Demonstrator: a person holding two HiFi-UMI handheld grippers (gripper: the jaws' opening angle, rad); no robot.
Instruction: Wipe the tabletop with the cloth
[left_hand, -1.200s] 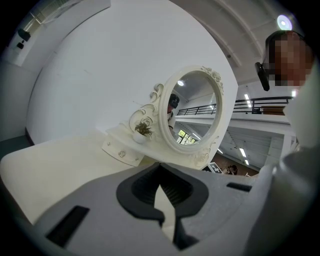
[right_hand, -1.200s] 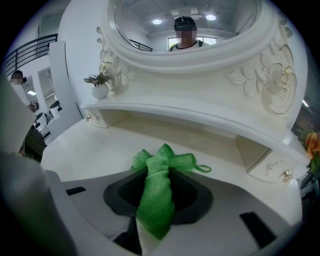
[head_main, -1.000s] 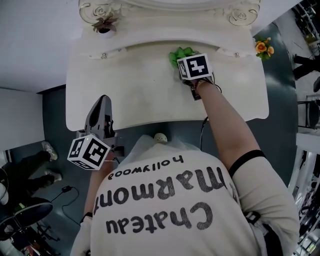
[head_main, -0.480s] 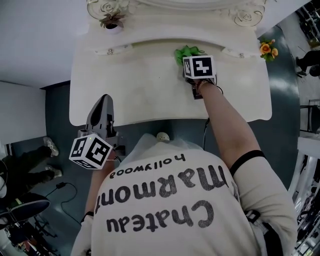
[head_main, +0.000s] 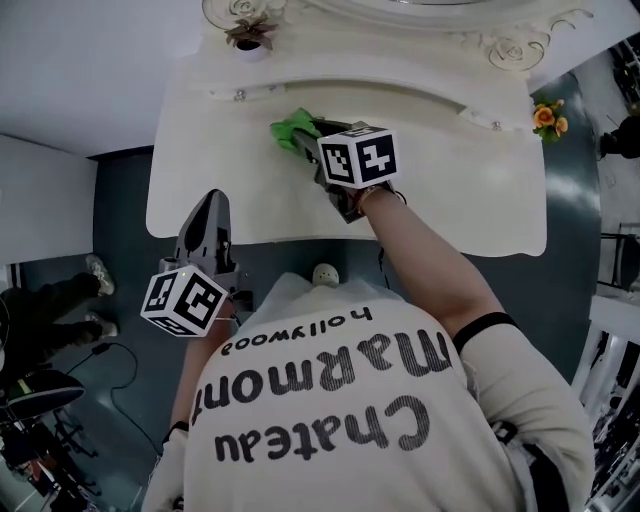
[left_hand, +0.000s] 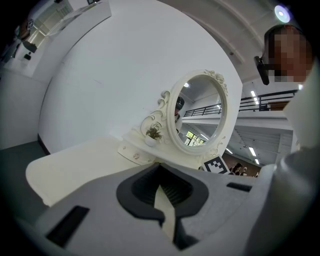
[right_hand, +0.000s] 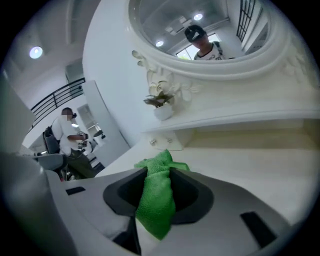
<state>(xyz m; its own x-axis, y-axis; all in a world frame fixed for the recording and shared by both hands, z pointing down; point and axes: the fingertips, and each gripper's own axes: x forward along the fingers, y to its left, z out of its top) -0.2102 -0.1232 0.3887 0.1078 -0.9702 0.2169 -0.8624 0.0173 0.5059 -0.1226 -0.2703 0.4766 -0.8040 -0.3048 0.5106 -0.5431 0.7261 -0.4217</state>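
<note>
A green cloth (head_main: 291, 130) lies bunched on the cream tabletop (head_main: 450, 190), left of centre and close to the back ledge. My right gripper (head_main: 306, 137) is shut on it, with the marker cube just behind. In the right gripper view the cloth (right_hand: 159, 192) is pinched between the jaws and spills forward onto the tabletop (right_hand: 260, 165). My left gripper (head_main: 209, 203) hovers at the table's front left edge. Seen in the left gripper view, the left gripper (left_hand: 162, 196) is shut with nothing in it.
An oval mirror (left_hand: 197, 117) in an ornate white frame stands on a raised ledge at the back. A small potted plant (head_main: 248, 35) sits on the ledge's left end. Orange flowers (head_main: 548, 118) are beyond the table's right edge. A person (right_hand: 67, 135) stands far off.
My right gripper has swept left along the tabletop with the green cloth, from right of centre to left of centre. The left gripper has stayed where it was.
</note>
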